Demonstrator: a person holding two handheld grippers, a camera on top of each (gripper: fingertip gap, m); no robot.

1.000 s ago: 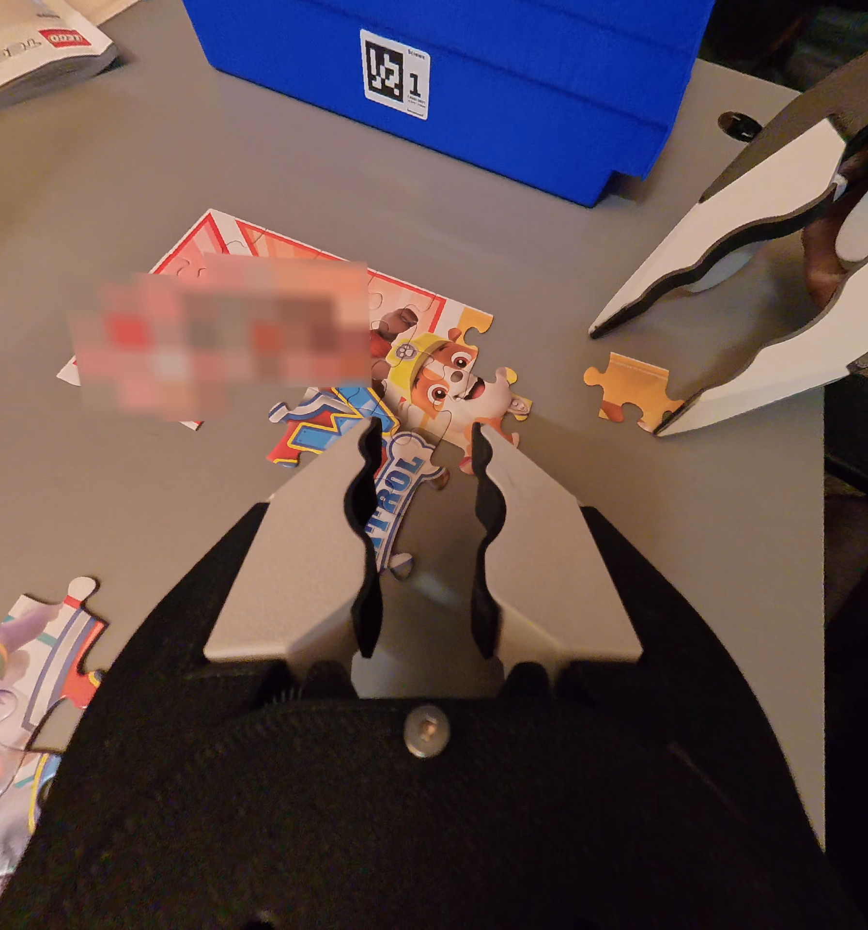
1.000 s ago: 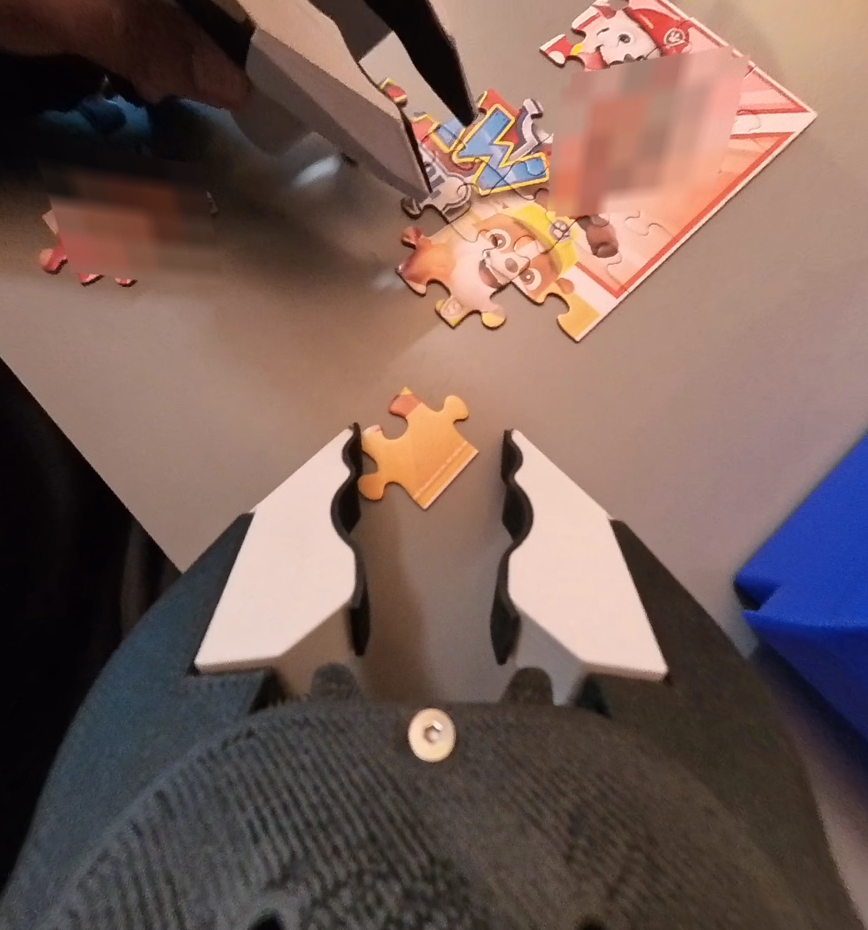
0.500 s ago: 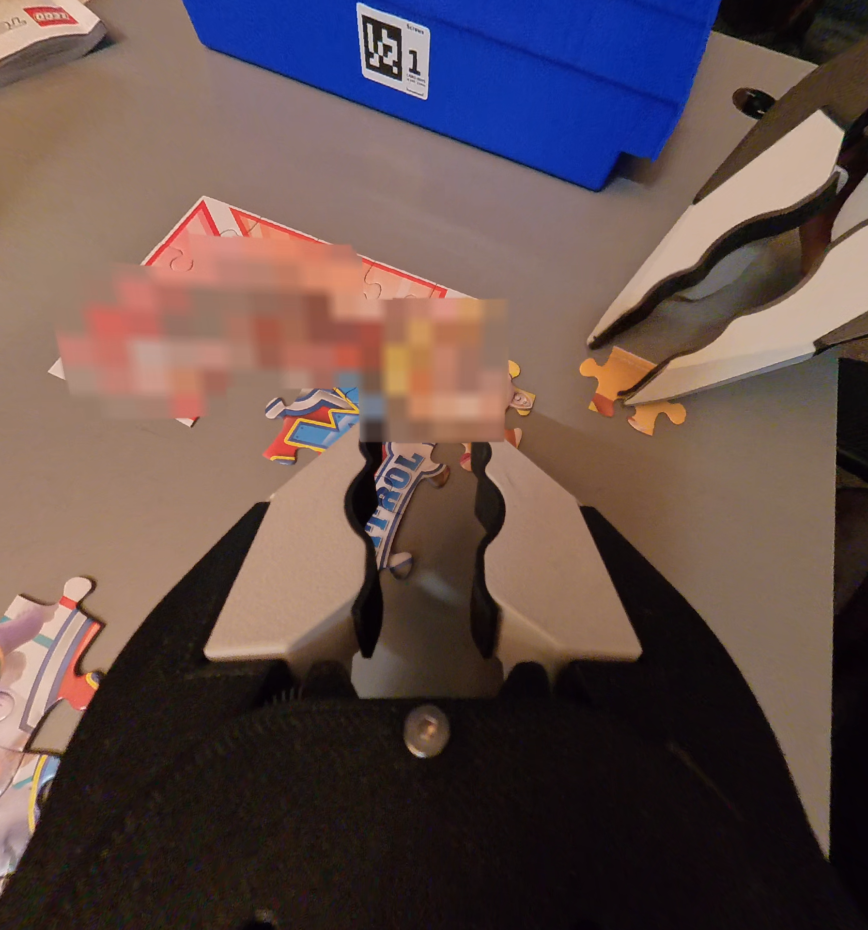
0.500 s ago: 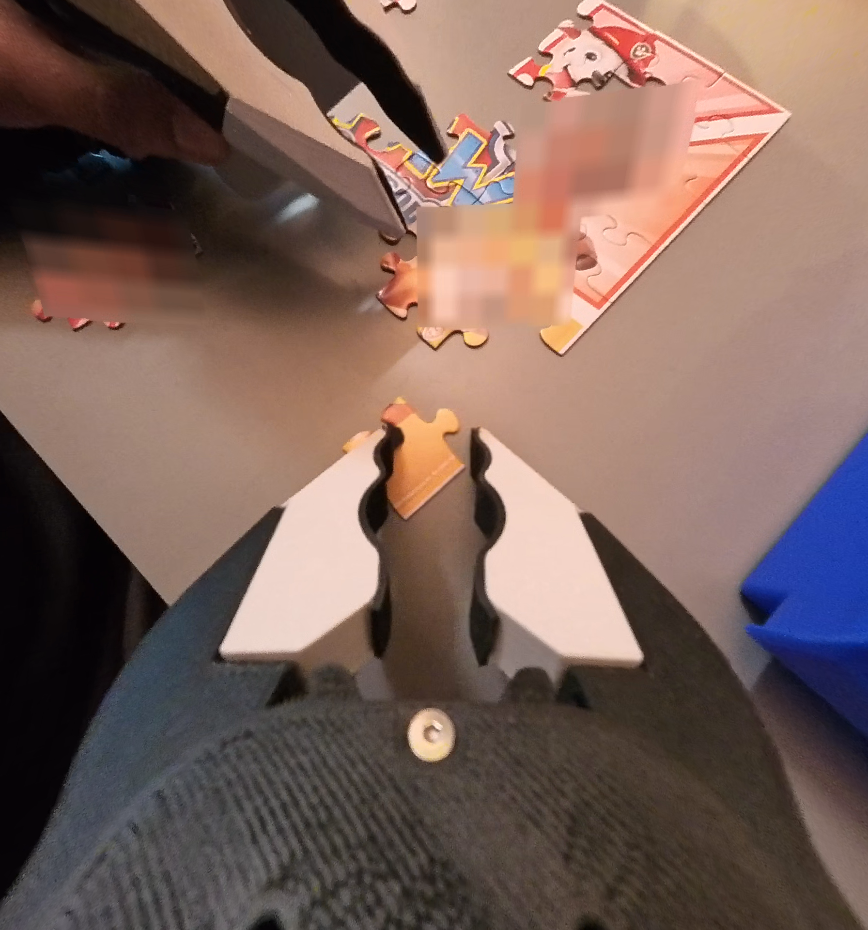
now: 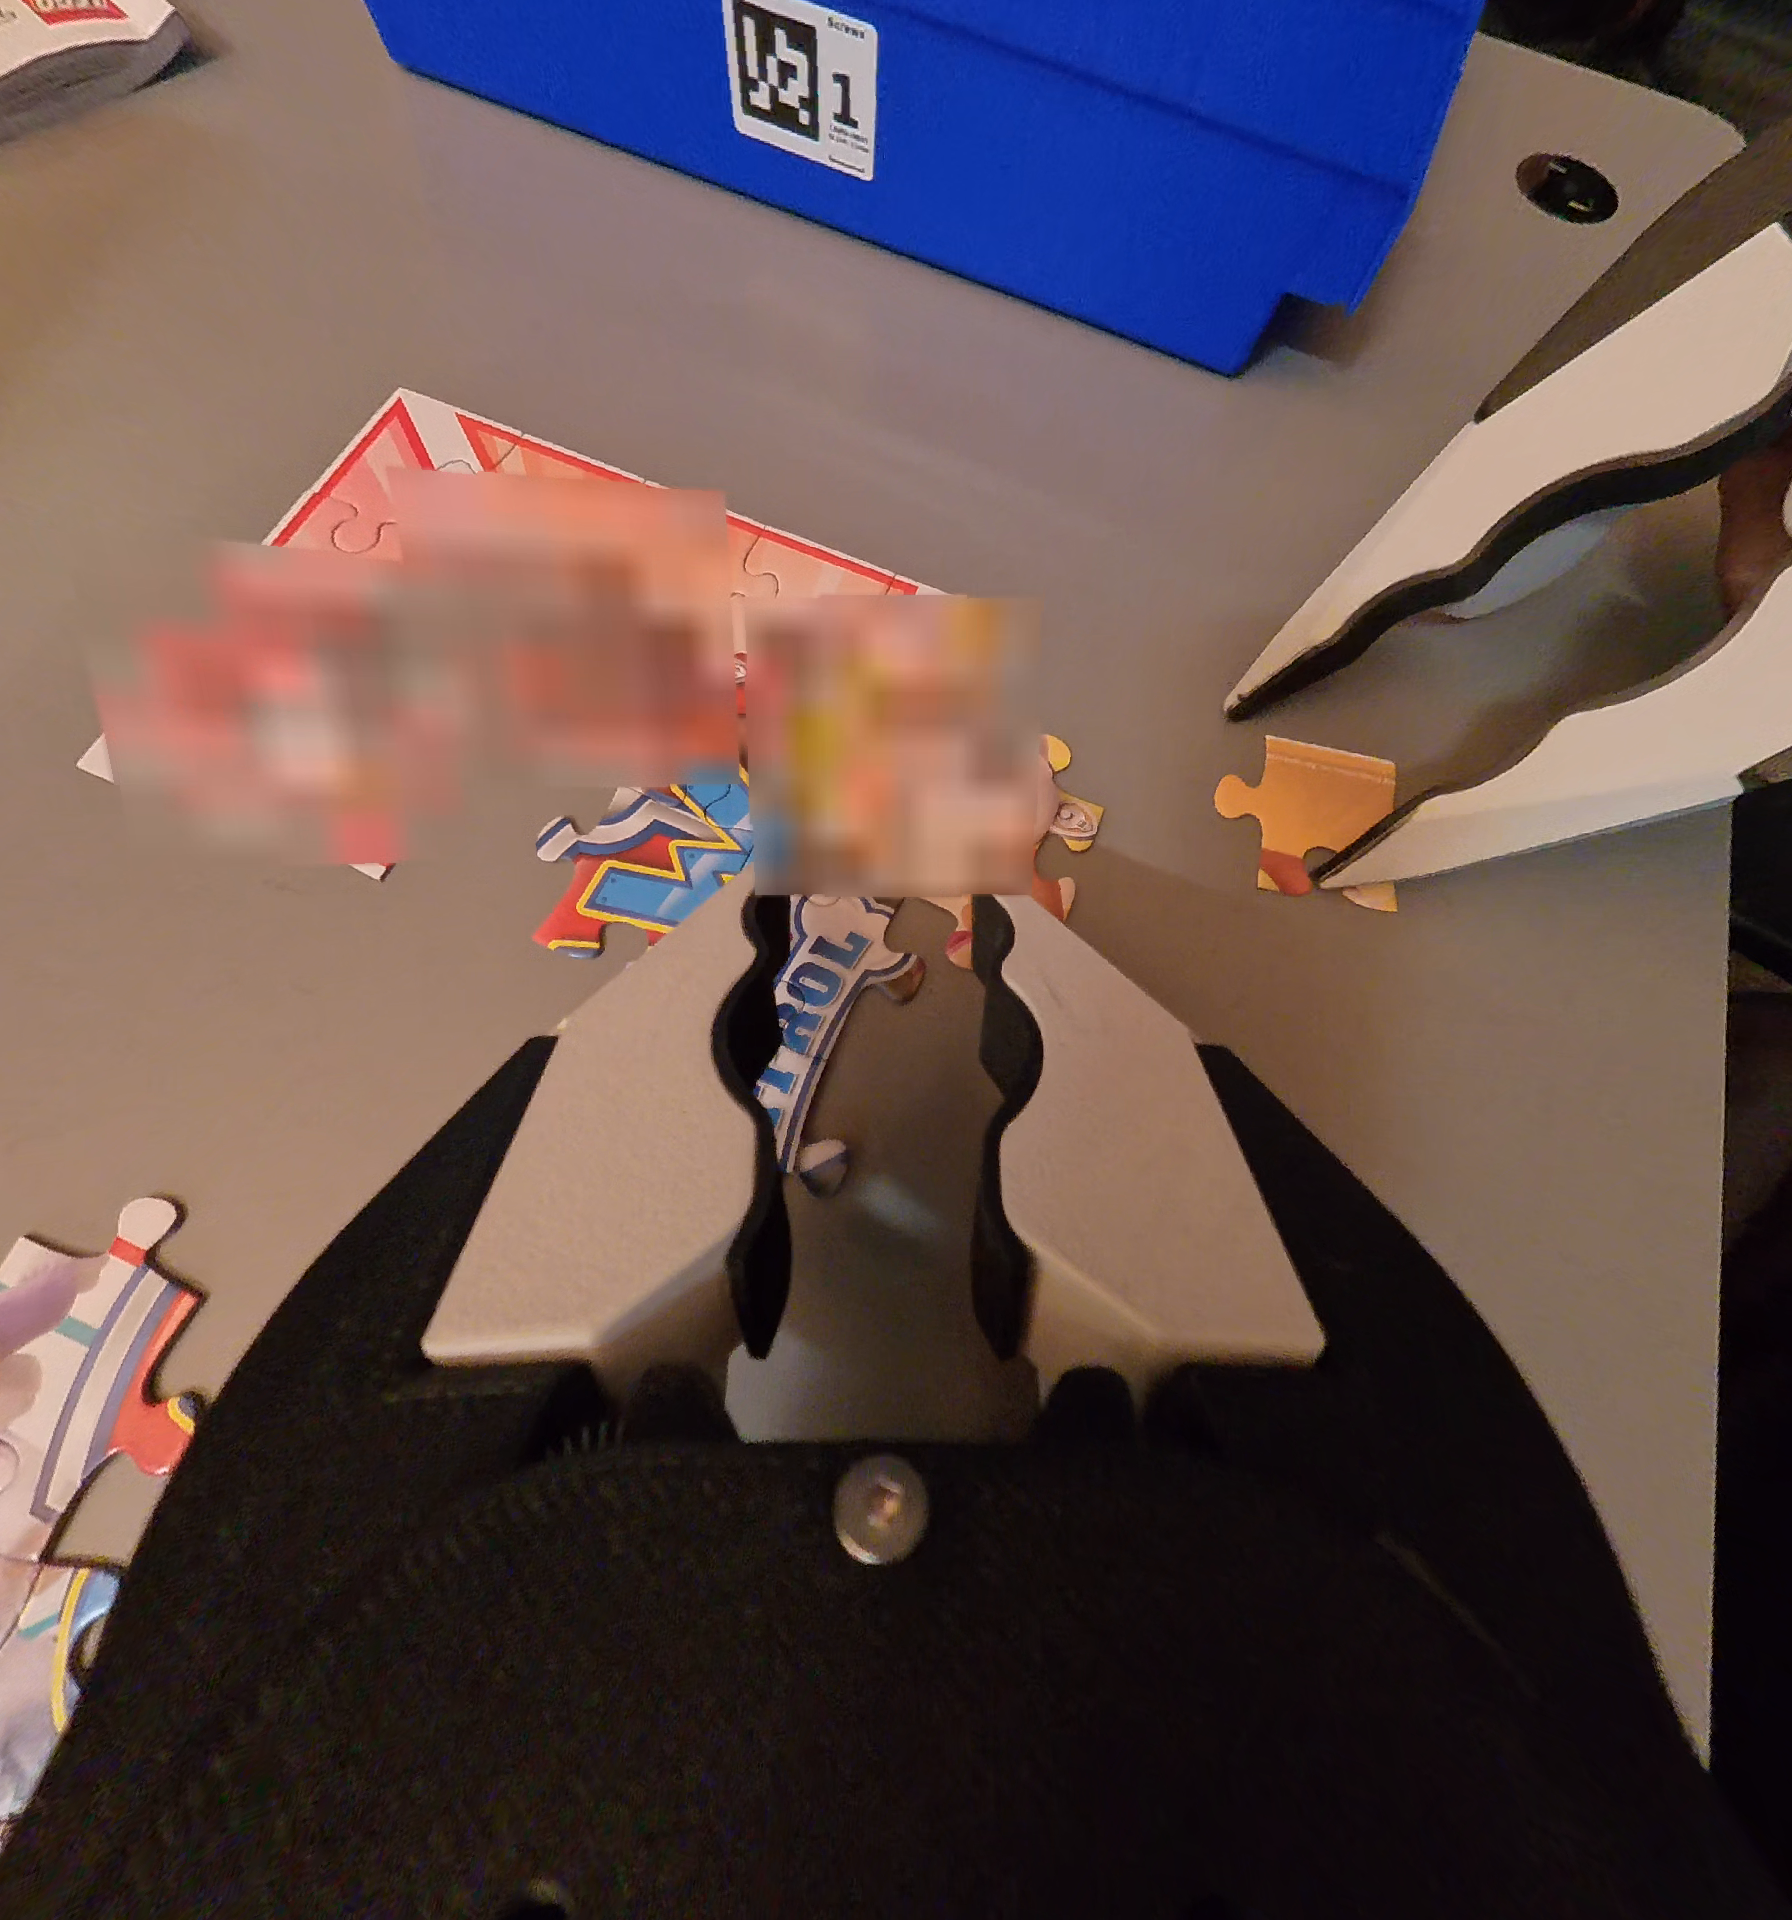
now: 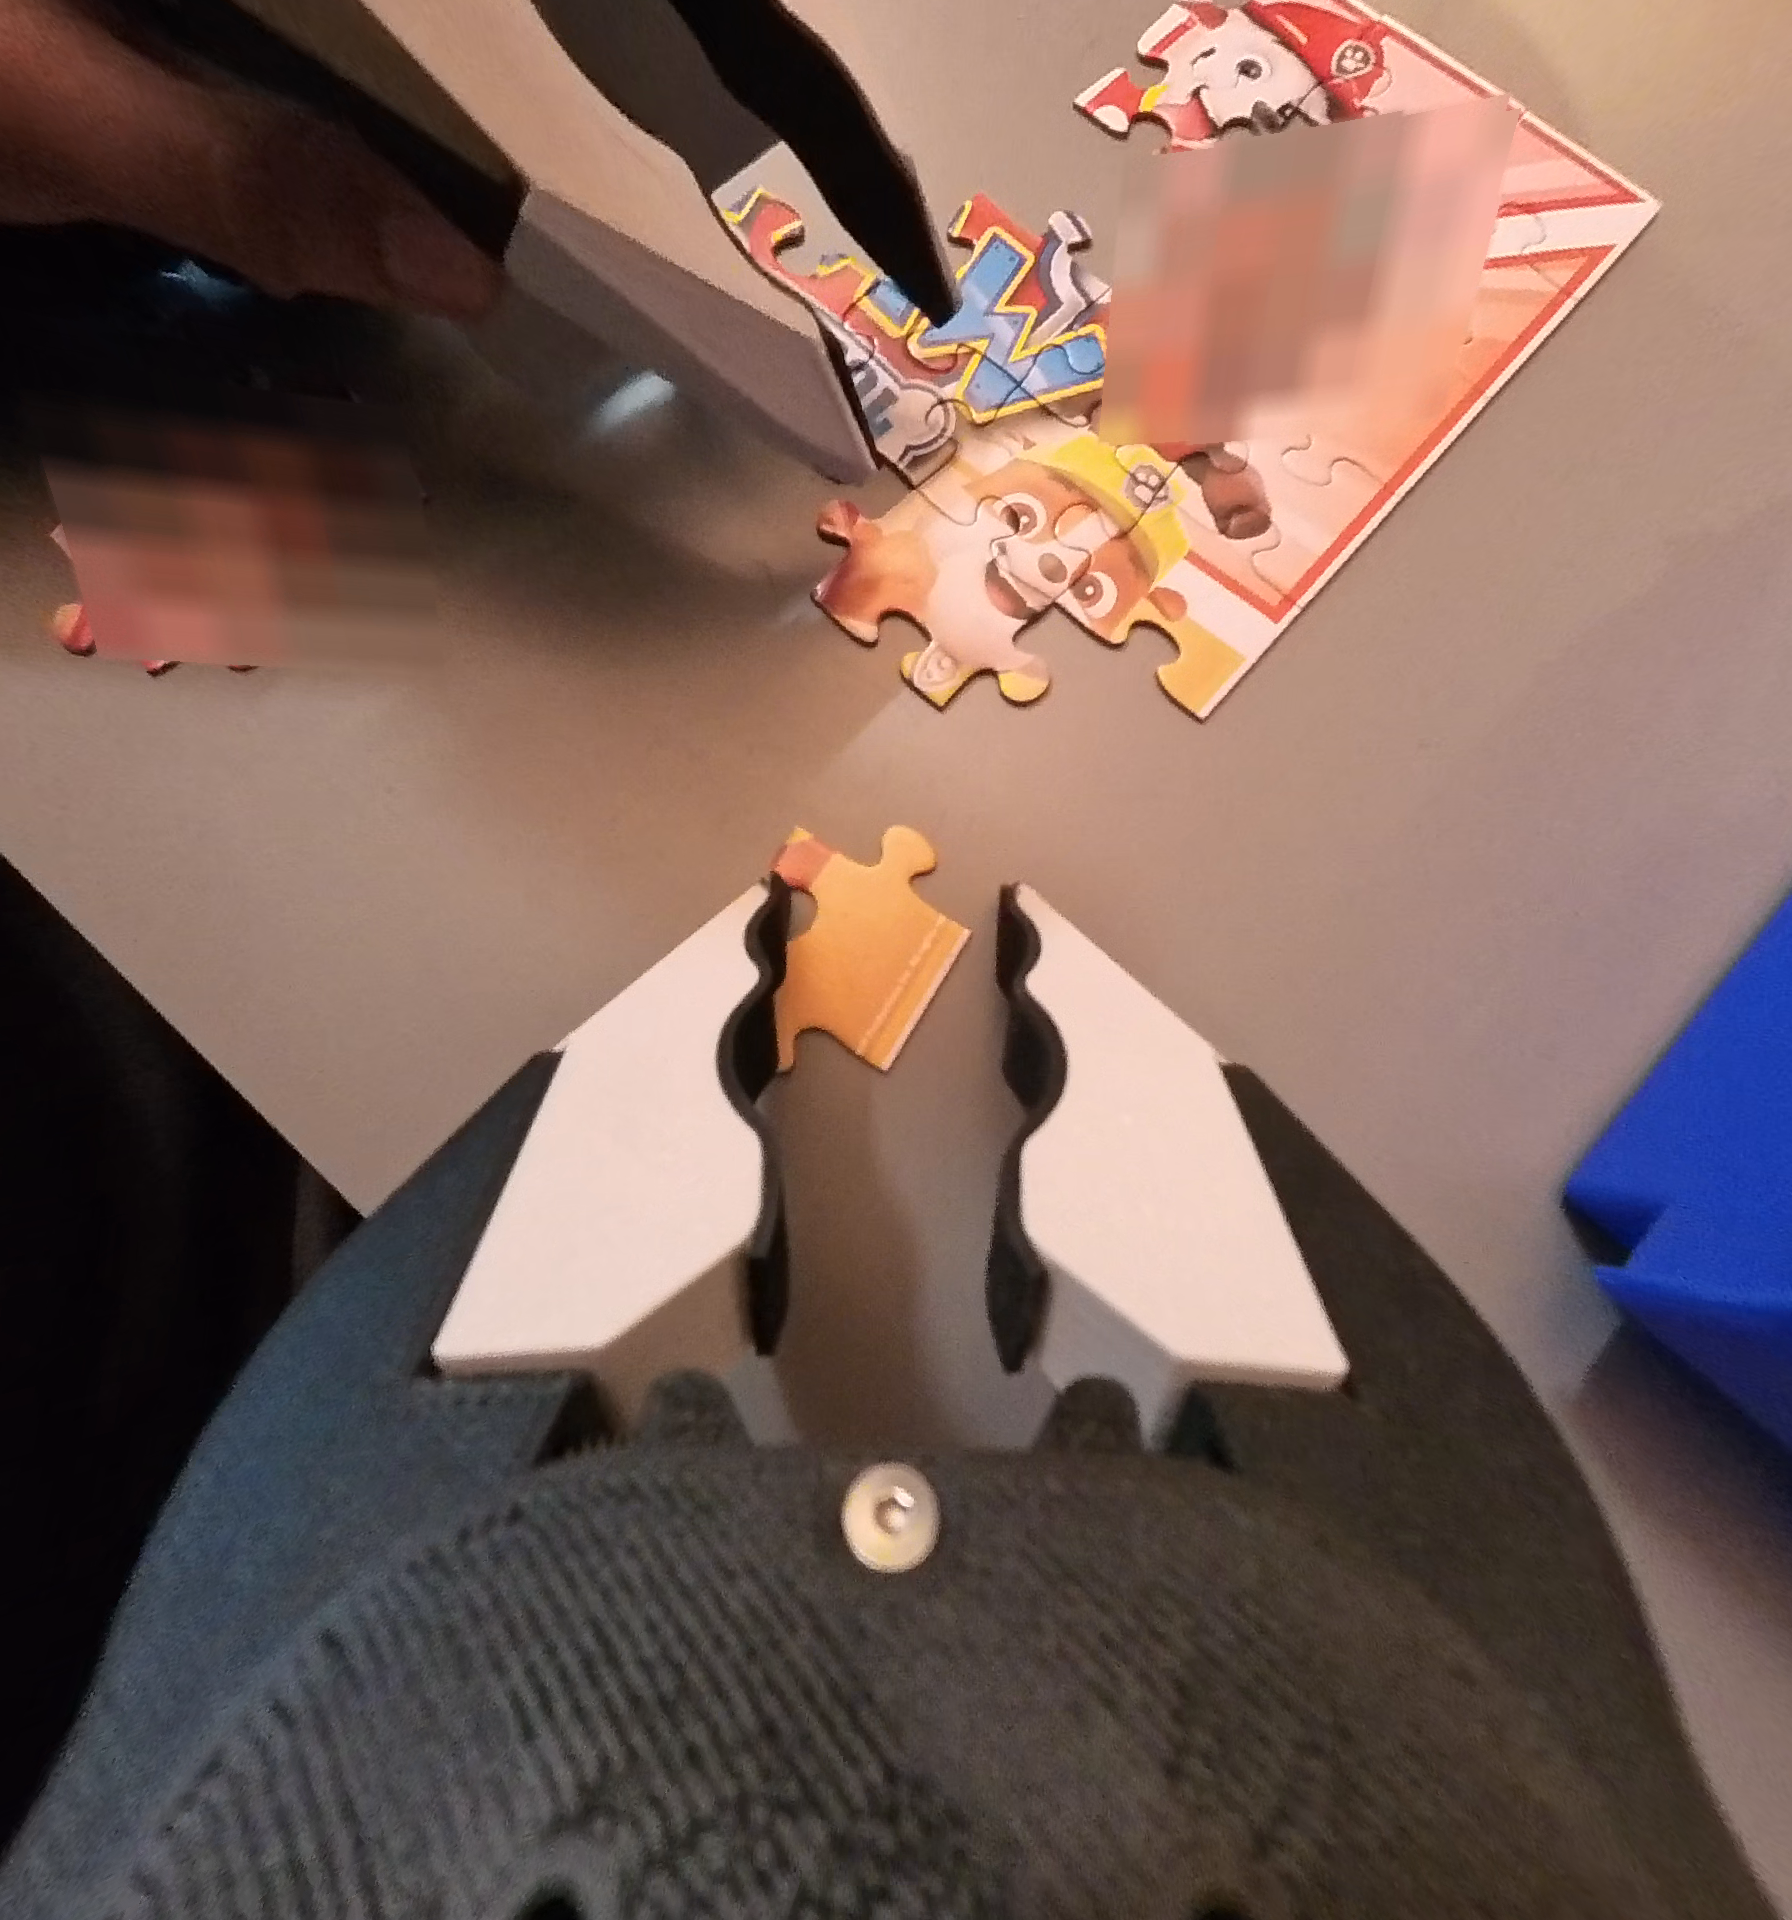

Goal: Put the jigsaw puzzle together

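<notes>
the right gripper (image 6: 887, 904) was squeezing the flat orange cardboard puzzle piece (image 6: 861, 977); now its claw is open again, and the piece lies loose on the grey table (image 6: 1287, 883), touching one pad.

A loose puzzle piece (image 5: 1305, 812) lies right of the joined puzzle (image 5: 601, 665), box (image 5: 1079, 156) behind.

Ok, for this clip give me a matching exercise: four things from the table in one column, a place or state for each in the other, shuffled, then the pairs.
Things
1. orange puzzle piece
2. blue box
3. right gripper
4. partly built puzzle

Places or states
A. open
B. flat, loose, between white fingers
C. joined pieces with a red border
D. far table edge, bearing a white sticker

Pairs: 1-B, 2-D, 3-A, 4-C
</notes>
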